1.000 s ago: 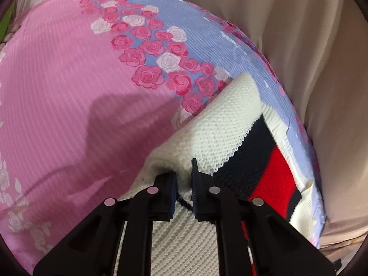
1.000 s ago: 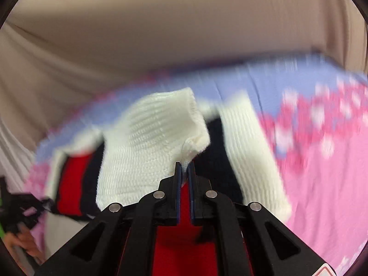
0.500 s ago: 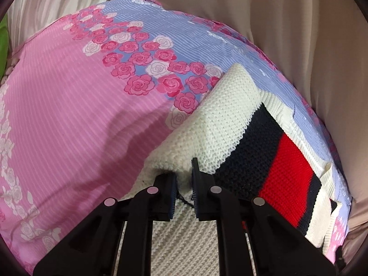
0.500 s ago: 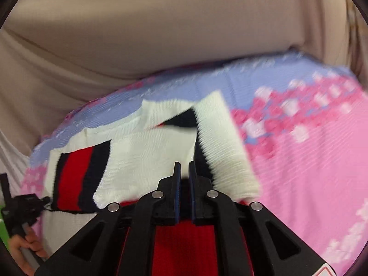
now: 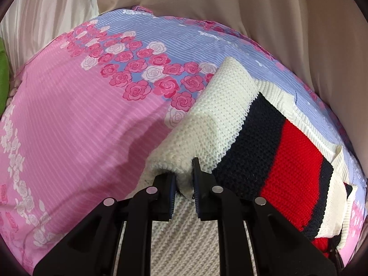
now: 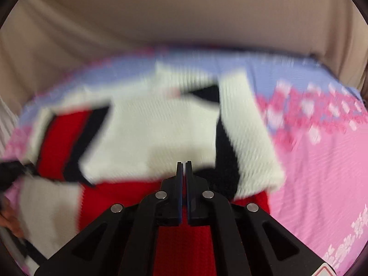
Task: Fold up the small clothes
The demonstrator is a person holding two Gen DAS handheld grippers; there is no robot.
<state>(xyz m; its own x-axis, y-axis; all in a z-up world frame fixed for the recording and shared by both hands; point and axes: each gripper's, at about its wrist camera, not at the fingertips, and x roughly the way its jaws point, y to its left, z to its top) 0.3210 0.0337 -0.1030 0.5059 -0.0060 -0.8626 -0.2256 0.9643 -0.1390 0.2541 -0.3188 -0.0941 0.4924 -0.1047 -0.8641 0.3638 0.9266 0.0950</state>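
A white knit sweater with navy and red stripes lies on a pink and blue rose-print bed sheet. My left gripper is shut on a thick fold of its white knit at the near edge. In the blurred right wrist view the sweater lies with a white sleeve folded across its body. My right gripper hovers just above the red band, its jaws shut with nothing between them. The left gripper shows as a dark blur at the far left edge.
Beige fabric hangs behind the bed along its far edge. White cloth and something green sit at the left. The sheet stretches to the right of the sweater. A hand shows at the lower left.
The right gripper let go of the white sleeve, which now lies flat across the sweater, and shut again empty, closer to the cloth. The left gripper rolled slightly, still gripping the white knit.
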